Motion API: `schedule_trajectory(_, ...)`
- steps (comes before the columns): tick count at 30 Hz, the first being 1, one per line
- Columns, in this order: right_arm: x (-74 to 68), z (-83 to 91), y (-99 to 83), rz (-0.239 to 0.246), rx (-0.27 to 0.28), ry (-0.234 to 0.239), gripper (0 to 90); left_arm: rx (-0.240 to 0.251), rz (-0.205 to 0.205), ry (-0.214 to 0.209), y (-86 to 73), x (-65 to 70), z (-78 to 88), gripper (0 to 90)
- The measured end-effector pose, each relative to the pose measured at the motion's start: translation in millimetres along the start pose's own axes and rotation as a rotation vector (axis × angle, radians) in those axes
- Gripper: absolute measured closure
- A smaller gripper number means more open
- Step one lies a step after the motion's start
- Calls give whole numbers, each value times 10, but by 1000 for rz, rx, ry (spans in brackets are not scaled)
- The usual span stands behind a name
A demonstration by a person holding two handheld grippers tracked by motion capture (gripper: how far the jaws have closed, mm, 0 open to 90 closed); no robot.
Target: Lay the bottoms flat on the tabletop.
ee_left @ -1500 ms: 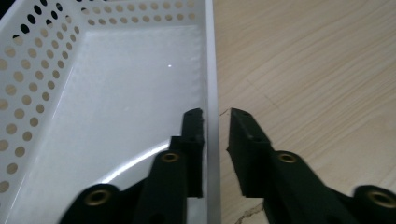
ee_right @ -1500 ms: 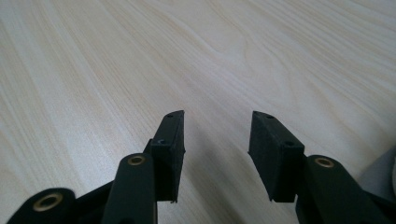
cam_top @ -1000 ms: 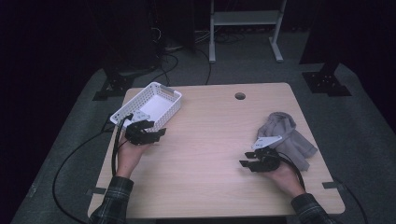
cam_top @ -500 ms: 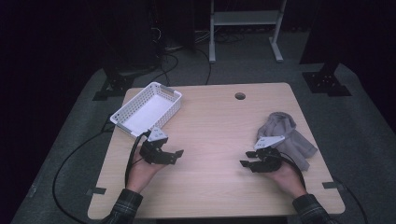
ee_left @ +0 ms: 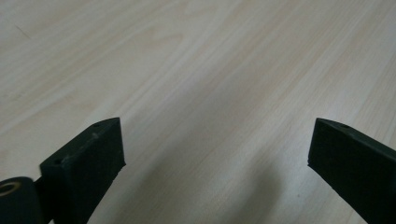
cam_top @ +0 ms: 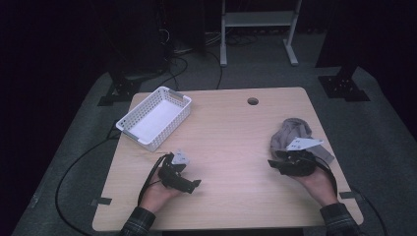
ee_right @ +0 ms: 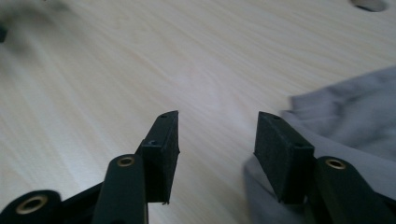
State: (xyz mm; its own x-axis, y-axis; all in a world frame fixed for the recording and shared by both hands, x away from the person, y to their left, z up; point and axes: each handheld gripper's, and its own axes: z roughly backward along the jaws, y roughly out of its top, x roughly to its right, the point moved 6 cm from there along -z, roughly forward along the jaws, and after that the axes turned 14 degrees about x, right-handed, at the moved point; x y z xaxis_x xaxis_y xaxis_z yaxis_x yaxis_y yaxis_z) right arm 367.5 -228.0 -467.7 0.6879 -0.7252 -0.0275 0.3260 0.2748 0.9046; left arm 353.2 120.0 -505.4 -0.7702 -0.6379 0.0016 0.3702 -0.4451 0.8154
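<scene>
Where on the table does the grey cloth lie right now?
In the high view the grey cloth lies crumpled near the table's right edge, just beyond the right gripper, far from the white basket.

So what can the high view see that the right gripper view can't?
The high view alone takes in the white basket, the left gripper and both of the person's hands. The right gripper view alone gives a close look between the right gripper jaws, which stand apart with nothing between them. Both show the grey cloth and the wooden table.
</scene>
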Motion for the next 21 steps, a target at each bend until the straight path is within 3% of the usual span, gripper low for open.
schedule_trajectory(6, 219, 147, 13, -9, 26, -79, 450, -33, -32, -5, -94, -31, -63, 14)
schedule_trajectory(7, 310, 201, 16, -11, 36, -115, 446, -43, -30, -7, -134, -49, -90, 13)
schedule_trajectory(10, 396, 251, 13, -21, 43, -156, 431, -27, -32, -4, -138, -62, -98, 0)
schedule_trajectory(11, 505, 300, -9, -34, 43, -203, 401, -18, -31, -5, -138, -65, -103, 0)
schedule_trajectory(12, 546, 313, -21, -37, 44, -218, 392, -18, -31, -5, -138, -65, -103, 0)
schedule_trajectory(14, 656, 343, -61, -63, 40, -259, 353, 22, -29, -6, -149, -67, -112, 0)
schedule_trajectory(15, 656, 343, -61, -63, 40, -259, 353, 22, -29, -6, -149, -67, -112, 0)
schedule_trajectory(16, 756, 352, -106, -101, 32, -291, 288, 52, -29, -8, -162, -70, -111, 0)
schedule_trajectory(19, 815, 319, -157, -139, 13, -278, 273, 60, -33, -14, -166, -73, -111, 0)
schedule_trajectory(21, 860, 226, -249, -156, -38, -266, 269, 65, -34, -17, -168, -74, -110, 0)
